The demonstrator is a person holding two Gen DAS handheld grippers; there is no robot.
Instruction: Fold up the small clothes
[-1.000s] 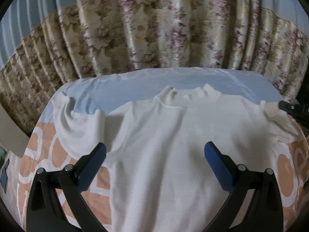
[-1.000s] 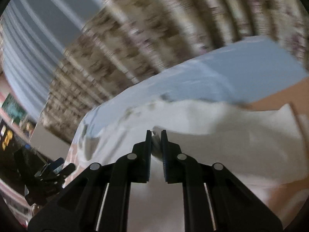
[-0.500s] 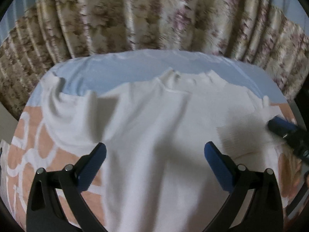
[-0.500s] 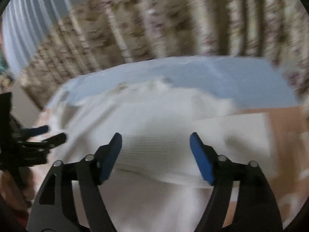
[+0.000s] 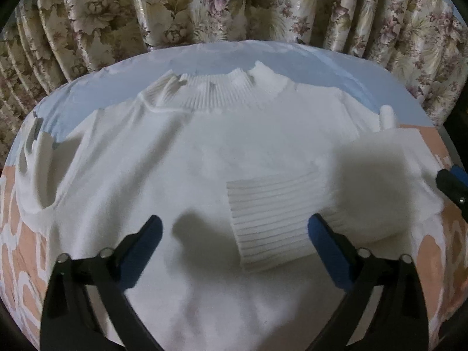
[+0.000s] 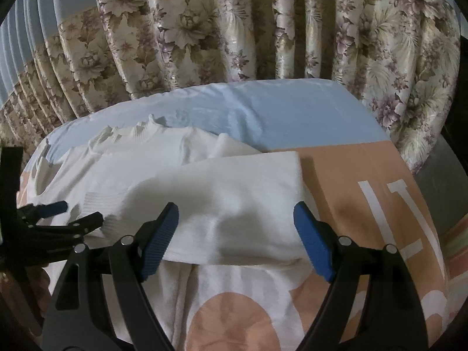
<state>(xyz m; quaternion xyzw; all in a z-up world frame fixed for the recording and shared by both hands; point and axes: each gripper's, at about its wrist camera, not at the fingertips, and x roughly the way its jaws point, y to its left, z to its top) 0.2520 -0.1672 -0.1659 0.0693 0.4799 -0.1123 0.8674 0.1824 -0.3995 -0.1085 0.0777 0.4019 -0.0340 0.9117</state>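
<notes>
A white knit sweater [image 5: 204, 152] lies flat on the bed, ribbed collar [image 5: 210, 93] at the far side. Its right sleeve [image 5: 336, 193] is folded across the chest, ribbed cuff [image 5: 269, 228] toward the middle. The left sleeve [image 5: 41, 169] lies bunched at the left edge. My left gripper [image 5: 234, 239] is open and empty, hovering over the lower chest. My right gripper [image 6: 237, 234] is open and empty above the folded sleeve [image 6: 222, 193]. The left gripper also shows in the right wrist view [image 6: 52, 216], and a right fingertip [image 5: 453, 178] shows at the right edge of the left wrist view.
The bed has a pale blue sheet [image 6: 263, 111] at the far end and an orange and white patterned cover [image 6: 365, 181] nearer. A floral curtain [image 6: 263, 29] hangs close behind the bed. A dark edge [image 6: 456, 146] stands at the far right.
My right gripper was shut on the right sleeve, carried it across the chest, then opened and let it go. My left gripper stayed open and moved closer over the sweater.
</notes>
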